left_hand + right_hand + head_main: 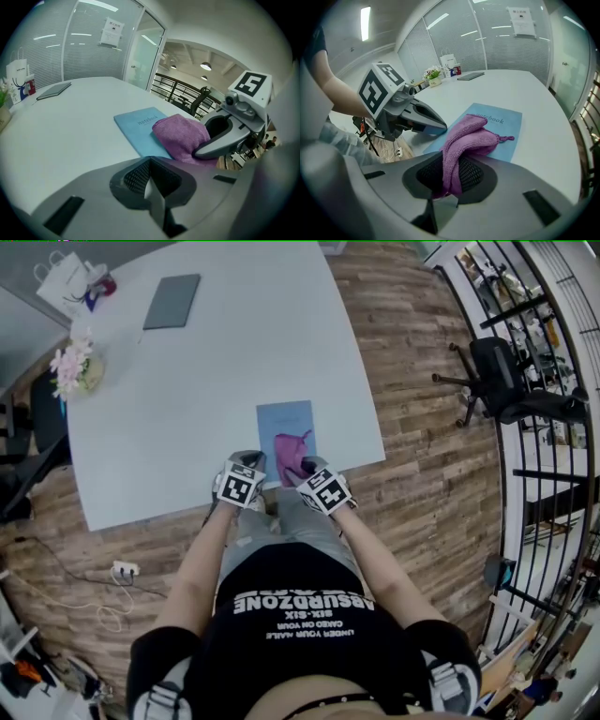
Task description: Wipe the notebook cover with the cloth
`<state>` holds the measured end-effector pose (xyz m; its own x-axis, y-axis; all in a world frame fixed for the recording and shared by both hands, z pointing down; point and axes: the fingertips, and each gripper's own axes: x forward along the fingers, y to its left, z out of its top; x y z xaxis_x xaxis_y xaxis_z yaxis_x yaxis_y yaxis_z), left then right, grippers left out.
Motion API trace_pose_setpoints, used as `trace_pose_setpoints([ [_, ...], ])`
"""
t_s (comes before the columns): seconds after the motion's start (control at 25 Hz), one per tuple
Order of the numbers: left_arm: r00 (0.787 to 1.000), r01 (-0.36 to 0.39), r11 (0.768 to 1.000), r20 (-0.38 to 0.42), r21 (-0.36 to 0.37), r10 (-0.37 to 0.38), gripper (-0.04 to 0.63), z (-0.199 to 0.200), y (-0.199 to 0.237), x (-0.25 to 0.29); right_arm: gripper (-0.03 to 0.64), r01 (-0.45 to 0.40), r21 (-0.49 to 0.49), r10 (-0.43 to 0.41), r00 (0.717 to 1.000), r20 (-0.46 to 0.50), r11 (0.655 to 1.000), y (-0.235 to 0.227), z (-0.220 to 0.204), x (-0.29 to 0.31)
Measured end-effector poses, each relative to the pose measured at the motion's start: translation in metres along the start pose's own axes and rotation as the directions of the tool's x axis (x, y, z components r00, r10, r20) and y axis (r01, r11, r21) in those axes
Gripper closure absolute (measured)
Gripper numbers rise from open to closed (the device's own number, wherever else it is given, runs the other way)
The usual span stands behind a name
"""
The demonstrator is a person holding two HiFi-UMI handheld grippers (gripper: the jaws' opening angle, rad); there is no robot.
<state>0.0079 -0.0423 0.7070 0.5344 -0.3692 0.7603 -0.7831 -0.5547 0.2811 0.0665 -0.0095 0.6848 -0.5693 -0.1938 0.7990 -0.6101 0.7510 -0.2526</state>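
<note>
Cloth (471, 140) is clamped in the right hand-held gripper (449, 180), jaws pinched on a fold, with the purple bundle spilling forward onto the notebook (506, 124). That notebook sits at the near edge of the surface (187, 409), toward the right corner, its long axis running straight away from the person. So the wipe, I'd say, goes forward along that line, over the bare blue cover ahead. Left hand-held gripper (150, 180) is closed on nothing, its tip at the notebook's near left corner; pinning it or just beside, can't tell. Nothing blocks the stroke: flat grey folder (172, 301), flowers (73, 364) and paper bag (64, 282) all sit well apart toward the far left corner. Office chair (511, 381) stands off on the floor.
</note>
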Motion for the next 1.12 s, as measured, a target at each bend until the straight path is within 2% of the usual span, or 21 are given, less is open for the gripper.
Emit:
trace_pose_setpoints([
  [0.28, 0.999, -0.018, 0.999, -0.026, 0.030, 0.019, 0.578, 0.000, -0.002, 0.001, 0.534, 0.015, -0.033, -0.016, 0.999, -0.034, 0.999, -0.004, 0.001, 0.004],
  [0.52, 1.000, -0.009, 1.000, -0.029, 0.001, 0.009, 0.578, 0.002, -0.004, 0.001, 0.534, 0.035, -0.043, -0.037, 0.999, -0.038, 0.998, -0.018, 0.011, 0.007],
  [0.84, 0.999, 0.012, 1.000, -0.029, -0.027, -0.013, 0.578, 0.001, -0.002, 0.002, 0.534, 0.037, -0.040, -0.038, 0.999, -0.026, 0.999, -0.042, 0.039, 0.020],
  [1.12, 0.998, 0.043, 0.999, -0.044, -0.017, -0.044, 0.578, 0.001, -0.003, 0.002, 0.532, 0.039, -0.011, -0.039, 0.999, 0.015, 0.999, -0.070, 0.070, 0.033],
])
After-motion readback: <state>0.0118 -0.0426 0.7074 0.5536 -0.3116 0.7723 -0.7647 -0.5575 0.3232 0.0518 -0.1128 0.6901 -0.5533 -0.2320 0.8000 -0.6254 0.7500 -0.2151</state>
